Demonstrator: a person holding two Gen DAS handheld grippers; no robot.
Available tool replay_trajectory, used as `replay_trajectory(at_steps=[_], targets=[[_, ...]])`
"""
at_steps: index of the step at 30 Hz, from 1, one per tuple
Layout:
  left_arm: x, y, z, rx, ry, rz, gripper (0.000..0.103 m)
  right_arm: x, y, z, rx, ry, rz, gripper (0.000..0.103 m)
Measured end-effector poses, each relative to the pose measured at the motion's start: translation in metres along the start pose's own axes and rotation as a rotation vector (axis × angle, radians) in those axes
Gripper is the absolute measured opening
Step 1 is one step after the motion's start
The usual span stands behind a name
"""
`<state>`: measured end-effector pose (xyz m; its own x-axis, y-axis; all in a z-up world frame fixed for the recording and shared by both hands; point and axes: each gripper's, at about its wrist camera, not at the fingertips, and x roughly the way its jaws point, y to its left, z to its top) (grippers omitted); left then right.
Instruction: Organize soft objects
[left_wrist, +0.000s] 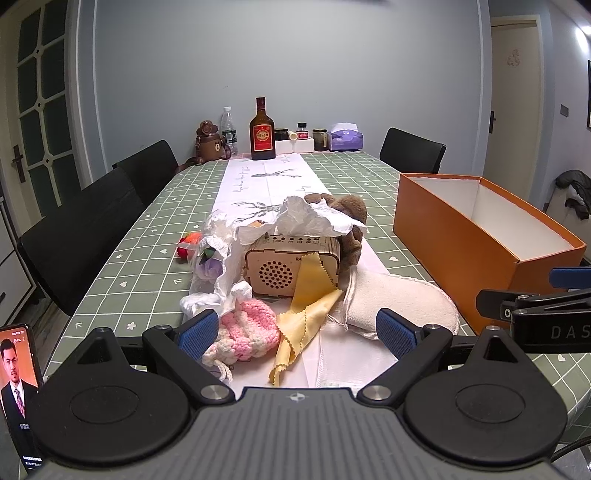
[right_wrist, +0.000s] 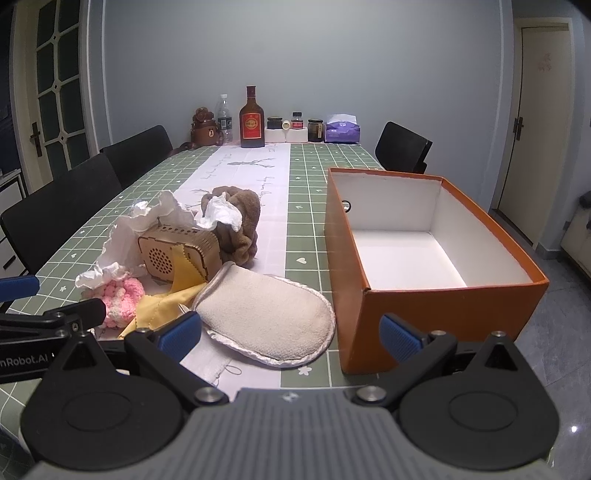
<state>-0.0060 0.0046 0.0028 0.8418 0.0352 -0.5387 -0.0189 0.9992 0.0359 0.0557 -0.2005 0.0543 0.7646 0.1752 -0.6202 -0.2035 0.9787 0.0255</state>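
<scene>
A pile lies mid-table: a pink-and-white knitted pouch (left_wrist: 243, 330) (right_wrist: 120, 301), a yellow cloth (left_wrist: 306, 314) (right_wrist: 166, 299), a cream bath mitt (left_wrist: 400, 304) (right_wrist: 273, 319), a brown plush toy (left_wrist: 349, 229) (right_wrist: 242, 225), crumpled white paper (left_wrist: 314, 218) (right_wrist: 162, 214) and a wooden speaker box (left_wrist: 290, 266) (right_wrist: 181, 253). An empty orange box (left_wrist: 480, 236) (right_wrist: 436, 258) stands to the right. My left gripper (left_wrist: 297, 332) is open just short of the pouch and cloth. My right gripper (right_wrist: 291, 336) is open, over the mitt's near end.
A phone (left_wrist: 18, 384) stands at the left. Bottles, jars and a tissue pack (right_wrist: 341, 131) line the table's far end. Black chairs (left_wrist: 92, 225) flank the table, one (right_wrist: 402, 147) at the far right. A red-orange toy (left_wrist: 188, 243) and a bagged purple flower (left_wrist: 210, 258) lie left of the pile.
</scene>
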Motion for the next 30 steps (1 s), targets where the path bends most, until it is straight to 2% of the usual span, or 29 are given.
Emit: replay_trajectory(at_steps=[22,30], targets=[[0.007,0.004,0.001,-0.018,0.009,0.006,0.103,0.005,0.004,0.001,-0.015,0.017,-0.004,0.101],[0.018,0.006,-0.001,-0.028,0.035,-0.023,0.103,0.016,0.005,-0.001,-0.004,0.047,0.01,0.101]])
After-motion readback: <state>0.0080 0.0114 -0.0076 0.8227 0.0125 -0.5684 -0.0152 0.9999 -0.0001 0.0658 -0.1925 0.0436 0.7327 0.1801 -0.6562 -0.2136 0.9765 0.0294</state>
